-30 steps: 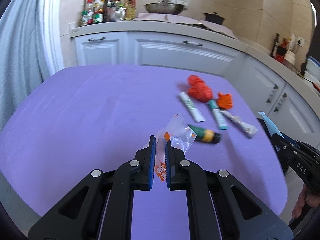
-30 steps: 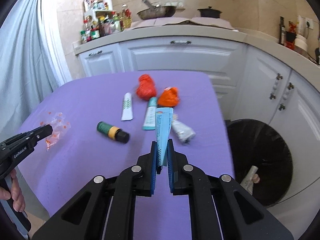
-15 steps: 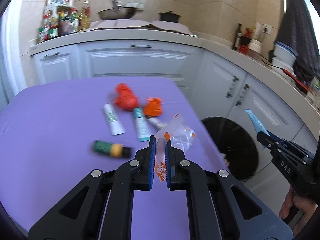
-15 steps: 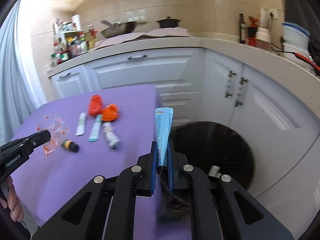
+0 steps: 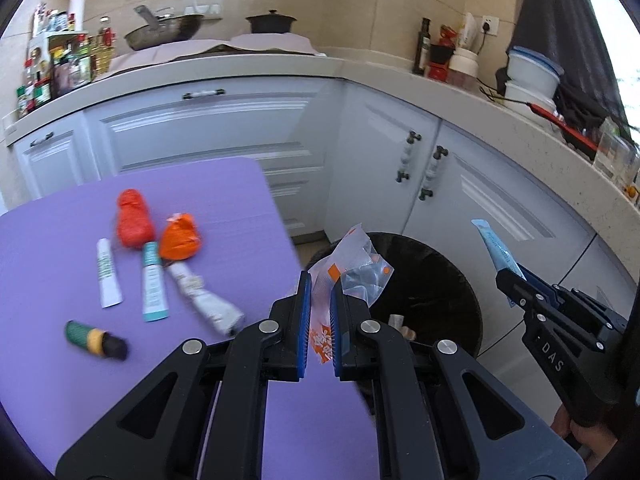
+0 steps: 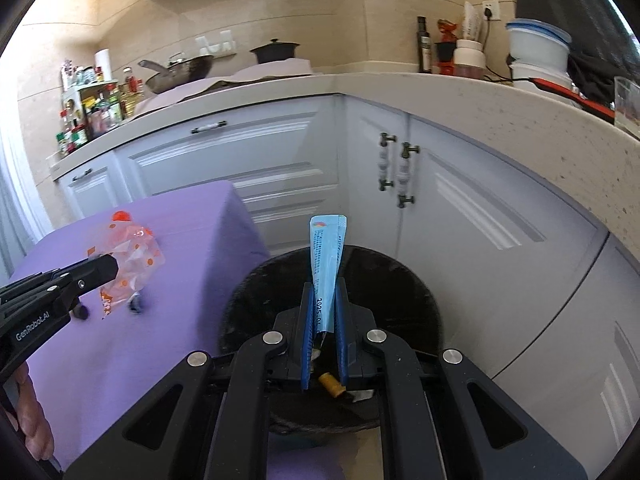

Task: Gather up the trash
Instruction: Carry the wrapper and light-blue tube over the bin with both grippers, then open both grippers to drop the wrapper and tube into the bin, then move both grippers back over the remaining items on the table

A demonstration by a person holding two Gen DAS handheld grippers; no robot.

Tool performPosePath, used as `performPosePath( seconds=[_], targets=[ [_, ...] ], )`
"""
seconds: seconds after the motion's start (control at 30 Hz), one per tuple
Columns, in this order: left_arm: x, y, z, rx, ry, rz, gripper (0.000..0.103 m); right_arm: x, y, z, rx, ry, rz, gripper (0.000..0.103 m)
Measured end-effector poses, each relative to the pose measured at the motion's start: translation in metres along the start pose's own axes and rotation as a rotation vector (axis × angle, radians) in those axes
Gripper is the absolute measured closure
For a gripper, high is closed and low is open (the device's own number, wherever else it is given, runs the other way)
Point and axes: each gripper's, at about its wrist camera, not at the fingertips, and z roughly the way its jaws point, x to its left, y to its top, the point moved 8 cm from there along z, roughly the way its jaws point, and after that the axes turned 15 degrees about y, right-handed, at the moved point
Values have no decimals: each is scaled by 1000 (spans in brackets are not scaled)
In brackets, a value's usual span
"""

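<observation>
Both jaws clenched: left gripper (image 5: 320, 280) grasping clear wrapper (image 5: 352, 268), right gripper (image 6: 323, 286) blue sachet (image 6: 326, 256) over bin (image 6: 400, 280).

Item count:
- Tubes on the purple surface (image 5: 60, 248): three, namely a white tube (image 5: 107, 278), a teal tube (image 5: 153, 286) and a crumpled grey tube (image 5: 206, 305).
- Orange-red crumpled wrappers: two (image 5: 134, 219) (image 5: 180, 237).
- Small green-and-yellow bottle (image 5: 95, 340): one.
- Clear orange-printed plastic bag (image 5: 352, 270): one.
- Blue sachet (image 6: 326, 256): one.
- Black trash bin (image 6: 404, 292): one.
- Tongs: two sets (image 5: 320, 334) (image 6: 324, 332).
</observation>
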Motion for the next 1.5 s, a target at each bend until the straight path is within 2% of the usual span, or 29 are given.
performPosePath(
  seconds=[0.4,0.5,0.57,0.63,0.67,0.73,1.1,1.5],
  targets=[
    [-49,0,44,46,-4,43,94,-41,-5,26,18,-23,55,93],
    [-57,-1,55,59,-3,52,91,-47,-7,33,23,-25,62,92],
    [-60,-2,60,66,-1,57,86,-50,-7,37,24,-26,66,85],
    [-62,-3,62,68,4,61,83,-53,-9,40,24,-29,74,71],
    [-62,-3,63,70,4,60,80,-54,-9,40,22,-33,78,67],
    [-58,-2,61,68,6,45,64,-55,-10,38,15,-34,87,63],
    [-9,-9,39,62,70,-12,54,-31,-4,25,-4,-7,74,57],
    [97,-35,6,65,226,-101,36,43,-9,27,10,98,32,49]
  ],
)
